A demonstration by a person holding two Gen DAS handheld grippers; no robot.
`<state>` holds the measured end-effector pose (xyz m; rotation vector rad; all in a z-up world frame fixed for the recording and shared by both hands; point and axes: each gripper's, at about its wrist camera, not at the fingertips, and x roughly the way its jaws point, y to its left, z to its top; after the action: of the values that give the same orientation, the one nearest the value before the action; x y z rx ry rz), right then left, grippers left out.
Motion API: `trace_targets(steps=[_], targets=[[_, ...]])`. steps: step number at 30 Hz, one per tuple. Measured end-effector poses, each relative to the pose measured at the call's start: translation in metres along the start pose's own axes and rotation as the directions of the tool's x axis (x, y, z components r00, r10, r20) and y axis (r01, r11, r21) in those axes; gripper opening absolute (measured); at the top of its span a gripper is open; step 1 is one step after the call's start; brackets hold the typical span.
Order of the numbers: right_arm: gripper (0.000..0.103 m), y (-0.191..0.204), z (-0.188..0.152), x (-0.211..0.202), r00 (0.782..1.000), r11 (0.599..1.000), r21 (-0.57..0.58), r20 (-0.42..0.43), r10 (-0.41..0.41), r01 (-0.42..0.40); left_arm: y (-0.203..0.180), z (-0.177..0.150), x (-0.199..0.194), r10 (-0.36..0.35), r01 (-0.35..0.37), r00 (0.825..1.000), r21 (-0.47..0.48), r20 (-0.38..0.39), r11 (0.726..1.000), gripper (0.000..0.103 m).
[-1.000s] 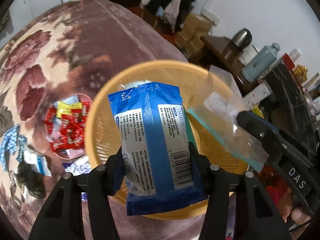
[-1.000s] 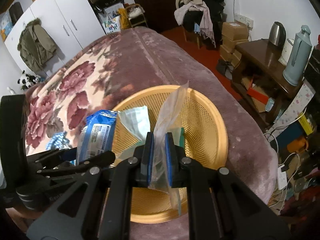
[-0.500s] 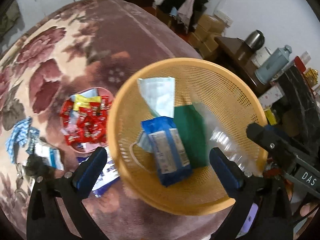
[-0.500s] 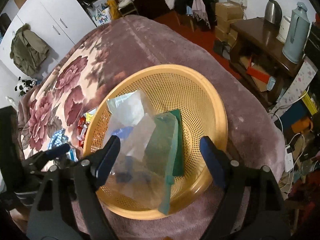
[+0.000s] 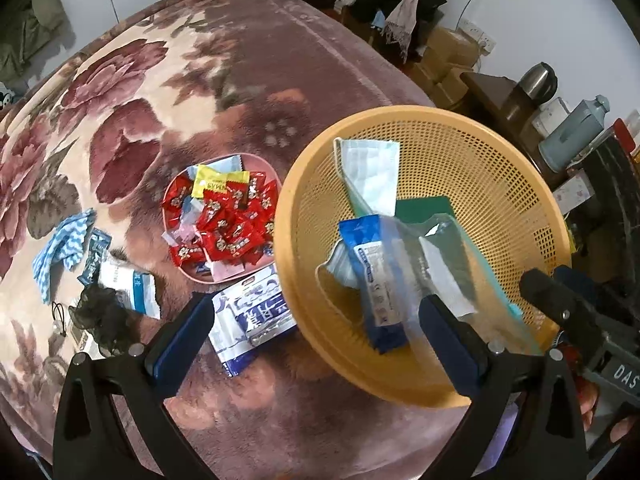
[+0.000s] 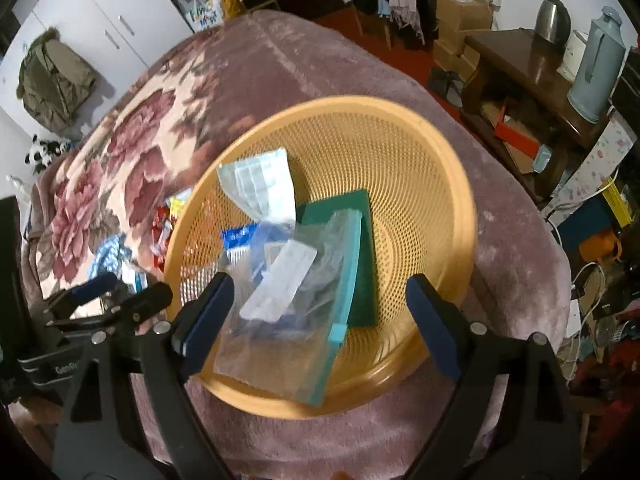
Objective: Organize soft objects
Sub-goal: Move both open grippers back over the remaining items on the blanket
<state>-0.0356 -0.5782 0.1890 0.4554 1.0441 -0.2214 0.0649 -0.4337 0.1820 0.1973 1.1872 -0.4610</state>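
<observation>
Now both the left gripper [image 5: 316, 322] and right gripper [image 6: 320, 306] have just been opening, empty, above the basket [image 6: 452, 184] holding the clear bag [image 6: 288, 304].

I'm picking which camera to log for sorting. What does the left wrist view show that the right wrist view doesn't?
Only the left wrist view shows the pink dish whole with its red candies, the white-and-blue packet beside the basket, and a dark mesh item on the blanket.

Only the right wrist view shows the wardrobe and the hanging jacket.

Both show the orange basket holding the mask, blue pack, green pad and clear zip bag.
</observation>
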Motion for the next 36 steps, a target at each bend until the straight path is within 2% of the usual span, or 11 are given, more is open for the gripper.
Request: trace_targets(steps=[3, 11, 36], targets=[[0.098, 0.005, -0.002, 0.0, 1.0, 1.0, -0.018, -0.015, -0.013, 0.013, 0.002, -0.004, 0.001, 0.01, -0.01, 1.0, 0.0, -0.007, 1.0, 0.102], [0.103, 0.012, -0.005, -0.002, 0.999, 0.998, -0.041, -0.026, -0.039, 0.038, 0.008, -0.009, -0.001, 0.03, -0.03, 0.999, -0.01, -0.021, 0.999, 0.102], [0.103, 0.041, -0.015, -0.01, 0.998, 0.994, -0.087, -0.013, -0.065, 0.064, 0.032, -0.023, -0.016, 0.024, -0.024, 1.0, -0.042, -0.008, 0.999, 0.102]])
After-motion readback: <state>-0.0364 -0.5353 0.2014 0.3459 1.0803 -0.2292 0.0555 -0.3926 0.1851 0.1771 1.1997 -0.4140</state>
